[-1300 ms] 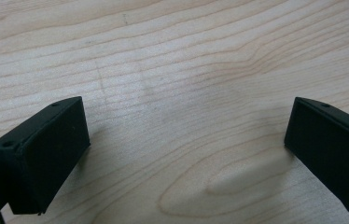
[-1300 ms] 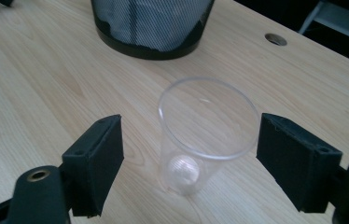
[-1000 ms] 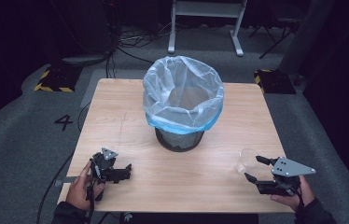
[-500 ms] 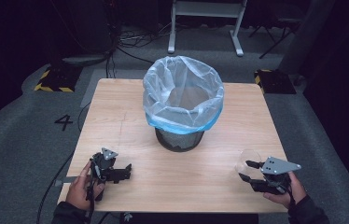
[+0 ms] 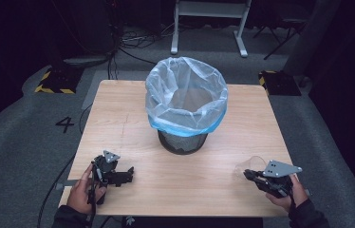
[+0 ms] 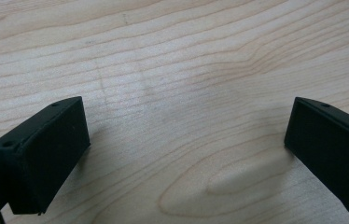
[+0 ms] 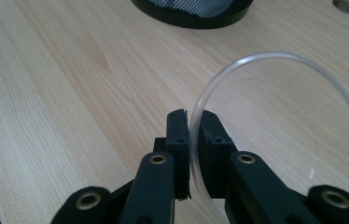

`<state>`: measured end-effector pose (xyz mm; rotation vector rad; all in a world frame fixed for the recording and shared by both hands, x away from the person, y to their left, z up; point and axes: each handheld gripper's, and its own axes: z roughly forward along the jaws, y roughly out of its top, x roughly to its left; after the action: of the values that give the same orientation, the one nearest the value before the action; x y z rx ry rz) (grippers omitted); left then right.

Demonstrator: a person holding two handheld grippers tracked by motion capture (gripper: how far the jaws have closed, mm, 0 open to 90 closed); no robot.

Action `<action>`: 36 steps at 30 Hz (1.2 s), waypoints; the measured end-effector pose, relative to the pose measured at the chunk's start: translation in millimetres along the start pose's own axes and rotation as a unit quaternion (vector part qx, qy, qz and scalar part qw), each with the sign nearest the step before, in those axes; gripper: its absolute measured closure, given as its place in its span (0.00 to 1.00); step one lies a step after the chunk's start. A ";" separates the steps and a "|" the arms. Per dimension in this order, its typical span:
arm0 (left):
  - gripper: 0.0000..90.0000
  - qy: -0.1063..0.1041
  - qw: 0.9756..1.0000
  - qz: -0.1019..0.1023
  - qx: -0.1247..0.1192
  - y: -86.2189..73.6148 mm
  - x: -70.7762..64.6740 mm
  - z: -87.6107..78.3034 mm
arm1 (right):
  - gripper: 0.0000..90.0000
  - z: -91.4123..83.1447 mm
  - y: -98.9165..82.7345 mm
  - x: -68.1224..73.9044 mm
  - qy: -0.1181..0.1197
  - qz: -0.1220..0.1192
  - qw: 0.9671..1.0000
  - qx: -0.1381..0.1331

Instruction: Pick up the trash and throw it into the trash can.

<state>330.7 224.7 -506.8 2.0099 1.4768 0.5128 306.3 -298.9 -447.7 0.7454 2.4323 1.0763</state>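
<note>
Gripping clear cup (image 7: 275,121) rim, right tool (image 7: 190,122) low, level.

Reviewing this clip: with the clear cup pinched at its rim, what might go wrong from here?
1. The right gripper, whose jaws have just closed, pinches only the thin rim of the clear plastic cup; it may slip or buckle when lifted.
2. The loose, translucent blue-edged liner bag billows above the black mesh wastebasket and could snag the cup.
</note>
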 end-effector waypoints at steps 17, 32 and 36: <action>0.00 0.000 1.000 0.000 0.000 0.0 -0.1 0.0 | 0.96 -0.9 -1.6 0.1 0.001 0.004 1.000 -0.011; 0.00 -0.004 1.000 0.004 -0.001 -0.4 0.9 -0.3 | 0.97 -5.1 -3.7 -2.7 -0.005 0.006 1.000 -0.013; 0.00 -0.004 1.000 0.005 -0.001 -0.4 1.0 -0.3 | 0.97 -7.9 -3.2 -3.4 -0.008 0.002 1.000 -0.019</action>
<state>330.5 225.8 -506.9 2.0160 1.4627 0.5094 303.8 -307.2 -444.7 0.7427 2.3907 1.1115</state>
